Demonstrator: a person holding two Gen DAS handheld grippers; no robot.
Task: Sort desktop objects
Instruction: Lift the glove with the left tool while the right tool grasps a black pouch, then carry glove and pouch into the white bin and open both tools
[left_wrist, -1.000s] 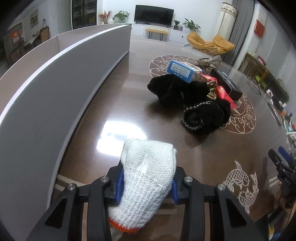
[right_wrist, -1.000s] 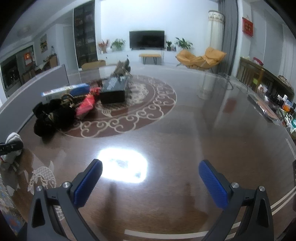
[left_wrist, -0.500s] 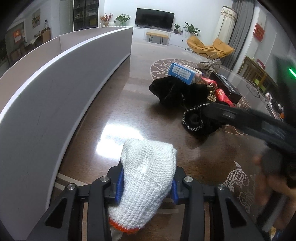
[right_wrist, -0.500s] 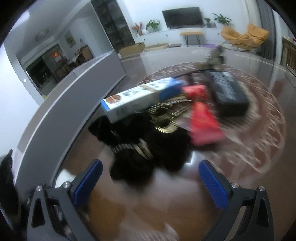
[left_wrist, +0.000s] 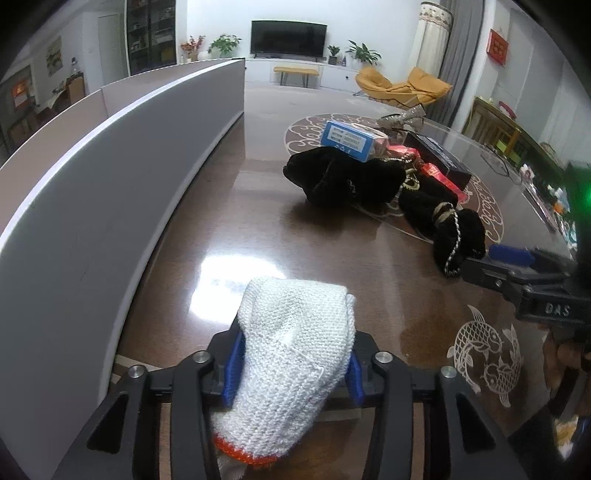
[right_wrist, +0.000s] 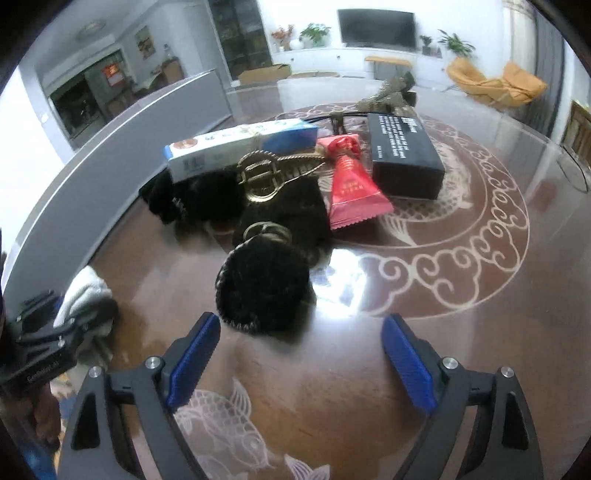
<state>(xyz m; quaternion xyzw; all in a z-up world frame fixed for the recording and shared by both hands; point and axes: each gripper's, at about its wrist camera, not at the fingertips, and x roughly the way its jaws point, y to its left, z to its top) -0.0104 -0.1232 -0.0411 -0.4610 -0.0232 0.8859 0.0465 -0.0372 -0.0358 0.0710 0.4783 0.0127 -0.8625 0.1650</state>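
White glove (left_wrist: 291, 354): knitted cotton with a coarse ribbed weave and an orange-trimmed cuff; its long axis runs along the fingers of the left hand-held gripper (left_wrist: 291, 369), cuff nearest the camera and the rounded end pointing away toward the middle of the worktop (left_wrist: 332, 266).
Left hand-held gripper: its blue pads sit on both sides of the glove and the jaws have just been opening; whether they still press on the knit cannot be told. It sits near the worktop's left edge, beside the grey partition (left_wrist: 110, 192).
Right hand-held gripper (right_wrist: 299, 358): jaws wide with nothing between the ribbed blue pads (right_wrist: 194, 354), and they have just been closing a little; it points down at the pile from the near side.
Black fluffy pouch (right_wrist: 264, 288): round and fuzzy, edged with braided cord, closest of the pile to the right pads but apart from them.
Pile behind it: more black plush (right_wrist: 199, 195), a brass-coloured buckle on a braided strap (right_wrist: 262, 177), a long white and blue carton (right_wrist: 240, 146) lying across, a red foil sachet (right_wrist: 349, 184), a flat black box (right_wrist: 402, 155) with white print.
Worktop: glossy dark brown with pale scroll and fish (left_wrist: 487, 350) inlays under glare.
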